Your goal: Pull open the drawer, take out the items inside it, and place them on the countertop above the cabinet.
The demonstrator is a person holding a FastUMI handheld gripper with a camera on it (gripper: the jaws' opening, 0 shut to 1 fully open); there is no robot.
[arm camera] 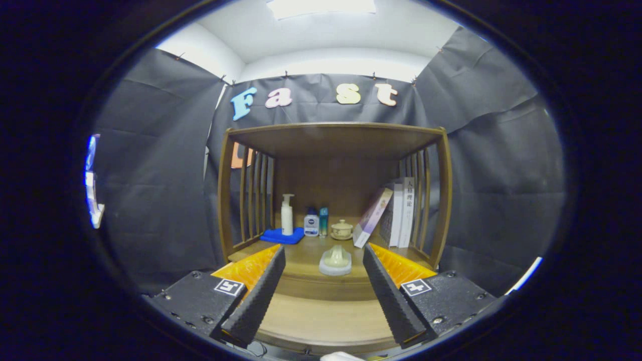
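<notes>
Black cloth walled the booth around a wooden cabinet (335,200). The gripper (323,296) hovered empty, fingers spread wide, apparently squaring up for the approach; just beyond them a pale lidded dish (335,261) sat on the countertop (301,258), while the drawer could not be made out.

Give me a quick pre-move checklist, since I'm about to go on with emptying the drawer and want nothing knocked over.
1. Gripper open and holding nothing: ok, the fingers stand wide apart with nothing between them.
2. Drawer pulled open: cannot tell, a wooden surface lies low between the fingers but no drawer front or handle can be made out.
3. Free spot on the countertop: ok, bare wood to the left of the pale lid-like piece.
4. Back-row items upright: ok, pump bottle on the blue cloth, two small bottles, lidded cup.
5. Books stable: not ok, one leans.
</notes>
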